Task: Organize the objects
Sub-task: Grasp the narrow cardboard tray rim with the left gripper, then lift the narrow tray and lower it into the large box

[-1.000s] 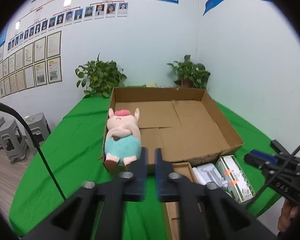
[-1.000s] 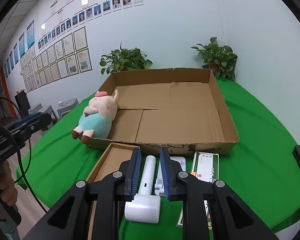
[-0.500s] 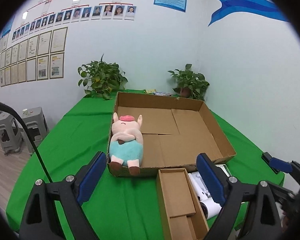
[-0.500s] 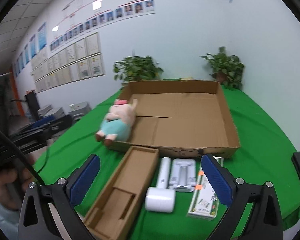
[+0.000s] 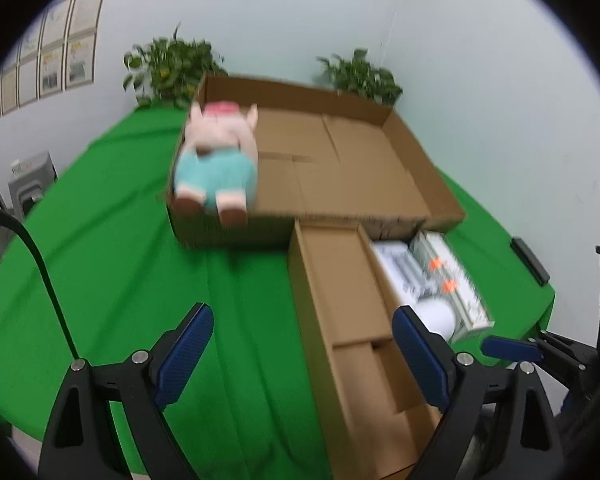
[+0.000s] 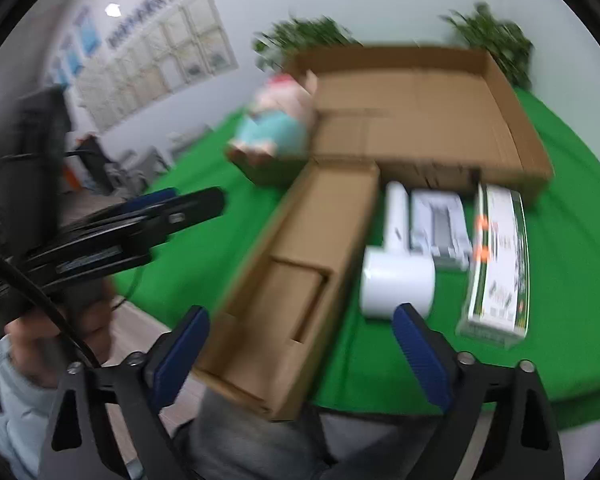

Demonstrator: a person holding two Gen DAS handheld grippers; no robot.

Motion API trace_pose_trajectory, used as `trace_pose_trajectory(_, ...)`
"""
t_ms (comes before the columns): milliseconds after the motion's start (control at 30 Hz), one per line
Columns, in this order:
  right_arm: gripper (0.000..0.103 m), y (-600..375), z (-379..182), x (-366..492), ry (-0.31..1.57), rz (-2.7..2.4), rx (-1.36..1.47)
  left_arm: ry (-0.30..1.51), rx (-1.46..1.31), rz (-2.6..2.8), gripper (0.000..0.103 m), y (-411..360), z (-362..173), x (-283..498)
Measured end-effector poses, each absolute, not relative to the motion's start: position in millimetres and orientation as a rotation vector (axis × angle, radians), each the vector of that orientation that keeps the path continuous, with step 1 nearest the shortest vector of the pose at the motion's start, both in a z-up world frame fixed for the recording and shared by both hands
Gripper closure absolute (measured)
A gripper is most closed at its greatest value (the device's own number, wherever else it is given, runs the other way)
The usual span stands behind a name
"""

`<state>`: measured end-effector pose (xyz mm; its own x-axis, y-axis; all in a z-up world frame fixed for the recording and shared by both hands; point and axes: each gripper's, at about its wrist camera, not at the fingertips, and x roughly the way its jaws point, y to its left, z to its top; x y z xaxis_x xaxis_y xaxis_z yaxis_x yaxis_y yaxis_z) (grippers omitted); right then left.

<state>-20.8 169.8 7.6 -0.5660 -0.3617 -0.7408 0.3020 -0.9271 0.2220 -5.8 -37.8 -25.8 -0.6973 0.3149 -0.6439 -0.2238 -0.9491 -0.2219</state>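
Left gripper [image 5: 302,354] now spread, earlier pressed together; right gripper [image 6: 302,354] likewise spread, closing, empty.

Table cover [image 5: 112,248], lower left of the left wrist view: green cloth, matt, lying in soft folds. Large tray box [image 5: 352,168], centre: plain brown cardboard, matt, creased along the flap seams. Narrow box [image 5: 340,300], lower centre: same raw cardboard, dull finish. Pig toy [image 5: 216,160], upper left of centre: soft plush, pink and teal, fuzzy. White roller [image 6: 396,280], centre right of the right wrist view: smooth plastic, faint sheen. Green-and-white carton [image 6: 500,260], right: printed card, lightly glossy. Left gripper [image 5: 300,356] frame: black matt plastic with bright metal screws; finger pads [image 5: 184,352] blue, finely ribbed, rubbery. Right gripper [image 6: 300,356]: same black plastic, blue textured pads. Sleeve [image 6: 8,412], lower left: pale blue cloth.
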Motion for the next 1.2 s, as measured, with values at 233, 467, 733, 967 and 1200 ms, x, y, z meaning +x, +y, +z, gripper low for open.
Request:
trace_pose_trajectory(233,0.049,157.9,-15.2,-31.5,-0.061,-2.534,1.306,-0.143,-1.139,2.579,0.031,-26.5,-61.2,-2.7)
trace_pose_trajectory(467,0.074,149.6,-32.3,-42.9,-0.034,-2.535,1.343,-0.119,-1.194,2.535,0.057,-17.6,-68.8,-9.2)
trace_pose_trajectory(733,0.080,146.4,-36.6,-50.4,-0.095,-2.521,1.345,-0.102,-1.228,2.478,0.083,-5.2,-68.0,-8.0)
trace_pose_trajectory(967,0.079,135.0,-34.9,-33.2,-0.083,-2.451,1.366,-0.157,-1.302,2.513,0.082,-16.9,-66.2,13.8)
trace_pose_trajectory(1200,0.071,131.4,-45.2,-47.7,-0.081,-2.453,1.382,-0.236,-1.308,2.511,0.074,-27.8,-76.7,2.9)
